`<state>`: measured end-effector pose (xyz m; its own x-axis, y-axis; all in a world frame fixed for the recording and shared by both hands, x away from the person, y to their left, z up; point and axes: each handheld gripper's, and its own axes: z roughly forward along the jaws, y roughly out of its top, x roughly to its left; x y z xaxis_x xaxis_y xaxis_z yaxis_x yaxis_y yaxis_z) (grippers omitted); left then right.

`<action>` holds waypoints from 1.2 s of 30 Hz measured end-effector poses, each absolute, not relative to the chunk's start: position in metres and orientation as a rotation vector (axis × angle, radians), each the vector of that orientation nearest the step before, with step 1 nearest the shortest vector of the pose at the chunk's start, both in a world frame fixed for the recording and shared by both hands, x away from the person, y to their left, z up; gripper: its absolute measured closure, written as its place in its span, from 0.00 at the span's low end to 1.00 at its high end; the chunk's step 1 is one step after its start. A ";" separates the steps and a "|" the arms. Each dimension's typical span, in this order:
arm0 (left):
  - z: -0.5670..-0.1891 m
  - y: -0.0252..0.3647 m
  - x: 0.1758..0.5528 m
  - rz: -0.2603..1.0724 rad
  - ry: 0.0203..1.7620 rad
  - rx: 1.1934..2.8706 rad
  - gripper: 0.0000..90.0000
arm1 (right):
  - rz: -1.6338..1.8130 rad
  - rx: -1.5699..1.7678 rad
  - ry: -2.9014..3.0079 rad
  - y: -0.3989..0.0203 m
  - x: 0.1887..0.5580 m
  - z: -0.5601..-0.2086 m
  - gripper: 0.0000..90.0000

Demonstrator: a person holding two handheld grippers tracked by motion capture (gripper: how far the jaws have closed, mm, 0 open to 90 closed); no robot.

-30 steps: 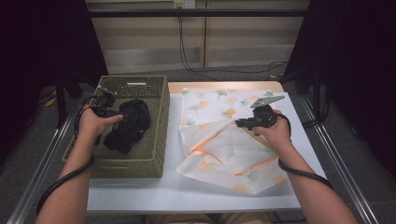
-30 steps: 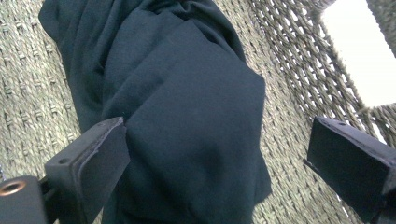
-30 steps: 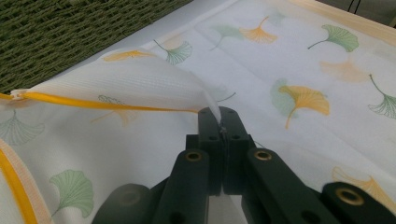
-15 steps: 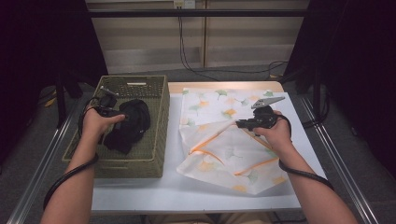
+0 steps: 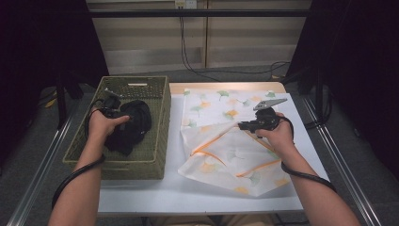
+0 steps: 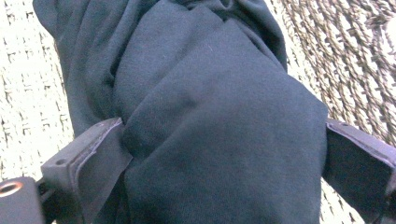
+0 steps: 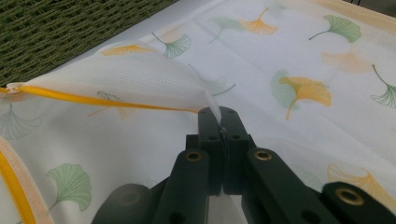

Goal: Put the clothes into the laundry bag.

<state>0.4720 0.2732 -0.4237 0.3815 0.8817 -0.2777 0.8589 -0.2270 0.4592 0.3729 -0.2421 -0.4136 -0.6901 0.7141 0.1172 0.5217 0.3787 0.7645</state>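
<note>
Black grippers, brass-ringed screw holes, trailing black cables, bare forearms.

**The room around my table**

I worked at a white table (image 5: 197, 197) with a pale wooden edge at its far side. Beyond it stood a light panelled wall (image 5: 207, 42), black cables (image 5: 188, 56) hanging down it. Dark curtains (image 5: 42, 42) flanked both sides; grey floor (image 5: 28, 155) lay below.

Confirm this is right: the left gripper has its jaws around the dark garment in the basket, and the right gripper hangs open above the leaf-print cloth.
Not quite. The right gripper is not open: the right gripper view shows its jaws shut on an edge of the leaf-print cloth. The left gripper does straddle the dark garment in the basket.
</note>
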 end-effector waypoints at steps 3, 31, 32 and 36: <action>-0.424 0.273 0.473 0.063 1.493 2.107 0.04 | 1.205 1.104 2.404 -0.243 0.373 -0.413 1.00; -0.452 0.274 0.477 0.031 1.591 2.050 0.00 | 1.196 1.115 2.413 -0.238 0.373 -0.418 1.00; -0.453 0.273 0.477 0.032 1.598 2.042 0.00 | 1.198 1.113 2.411 -0.238 0.373 -0.418 1.00; -0.454 0.272 0.477 0.037 1.585 2.072 0.02 | 1.199 1.112 2.411 -0.237 0.374 -0.419 1.00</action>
